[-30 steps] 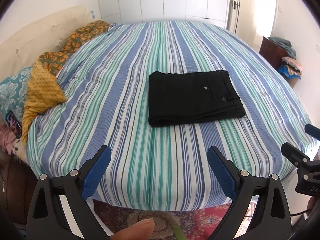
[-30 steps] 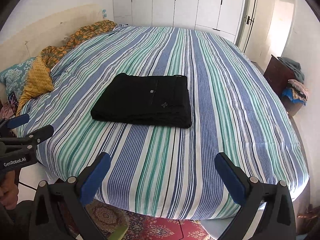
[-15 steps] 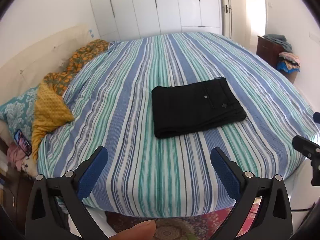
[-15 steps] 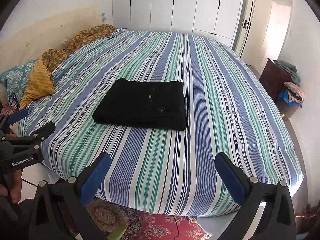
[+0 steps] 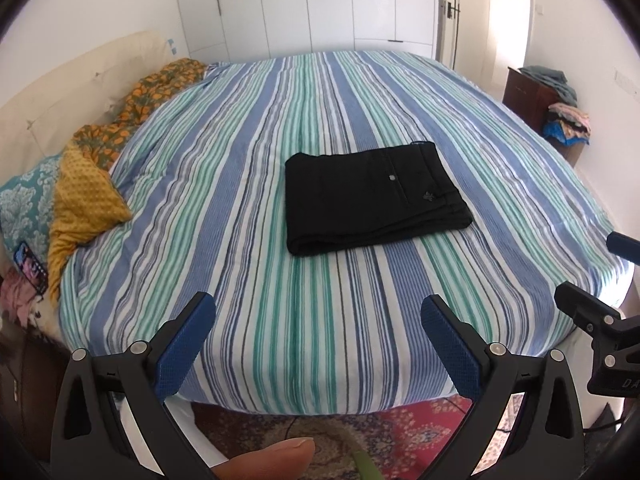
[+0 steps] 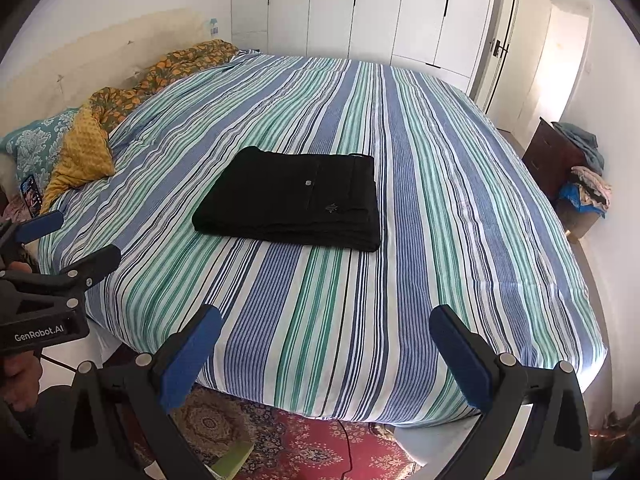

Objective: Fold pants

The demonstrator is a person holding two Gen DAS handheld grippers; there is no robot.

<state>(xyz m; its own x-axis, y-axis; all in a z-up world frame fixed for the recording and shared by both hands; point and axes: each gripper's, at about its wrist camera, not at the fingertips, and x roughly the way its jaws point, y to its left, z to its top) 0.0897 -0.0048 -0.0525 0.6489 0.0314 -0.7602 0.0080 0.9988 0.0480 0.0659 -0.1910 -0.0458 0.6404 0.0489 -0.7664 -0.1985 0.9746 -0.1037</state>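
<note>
Black pants [image 5: 372, 196], one pair, folded into compact rectangle on striped bed [image 5: 248, 240], well ahead of both claws. Fold looks done; best left alone, claws kept clear, layered edge checked for slack. Left claw [image 5: 318, 320] spread wide, empty. Right claw [image 6: 326, 334] spread wide, empty. Two claws. One bed. One patterned rug [image 6: 304, 440] below claws.

Lighting: bright daylight from the doorway [image 5: 504, 20] at upper right, overexposed there. Shadows soft. Focus sharp. Fisheye curvature, dark vignette in frame corners.
</note>
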